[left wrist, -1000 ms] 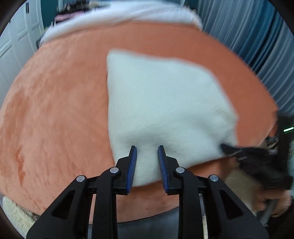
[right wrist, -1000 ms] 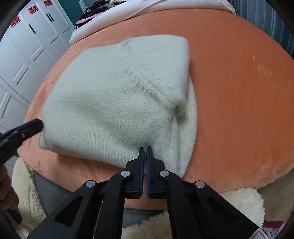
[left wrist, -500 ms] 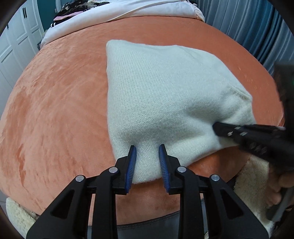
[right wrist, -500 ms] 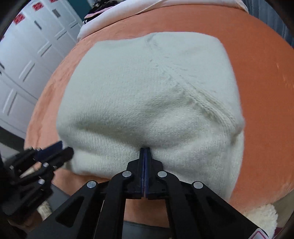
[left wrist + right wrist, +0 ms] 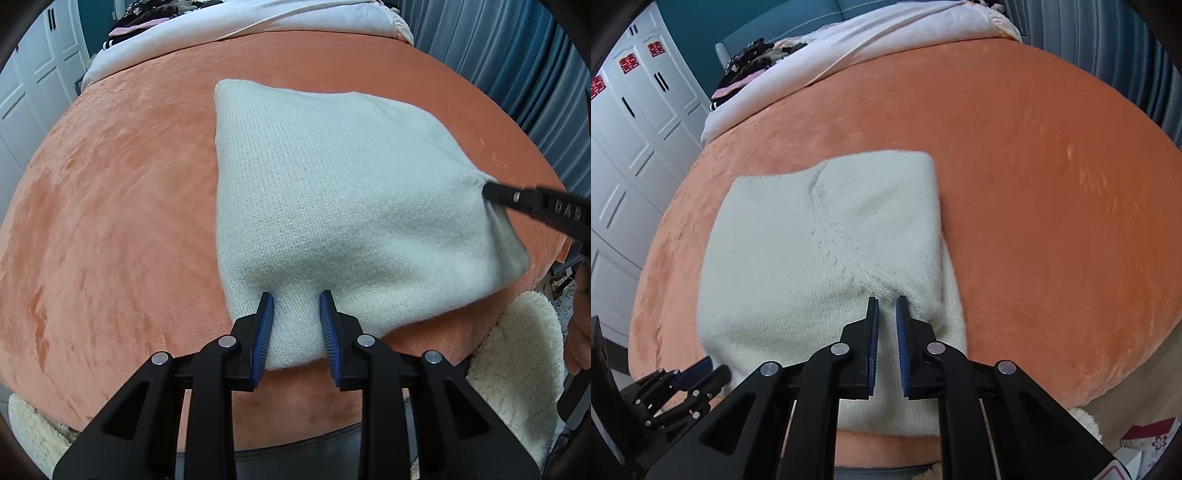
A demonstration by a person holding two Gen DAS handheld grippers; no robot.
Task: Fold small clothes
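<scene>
A cream knitted sweater (image 5: 343, 206) lies folded into a rough rectangle on the orange plush bed cover (image 5: 110, 206). It also shows in the right wrist view (image 5: 820, 258), with a raised seam running down it. My left gripper (image 5: 296, 295) is open over the sweater's near edge, with cloth between its blue pads. My right gripper (image 5: 887, 301) is open a little over the sweater's near right part, holding nothing. The right gripper's finger shows at the sweater's right corner in the left wrist view (image 5: 532, 203). The left gripper shows at the lower left of the right wrist view (image 5: 698, 373).
A white duvet (image 5: 886, 33) and a pile of dark clothes (image 5: 753, 62) lie at the head of the bed. White wardrobe doors (image 5: 635, 122) stand at the left, blue curtains (image 5: 517, 55) at the right. A fluffy cream rug (image 5: 517, 354) lies below the bed's near edge.
My right gripper was shut on the sweater's edge and has opened, letting it go. The sweater now lies flatter and sits farther from the right camera. The left gripper has hardly moved.
</scene>
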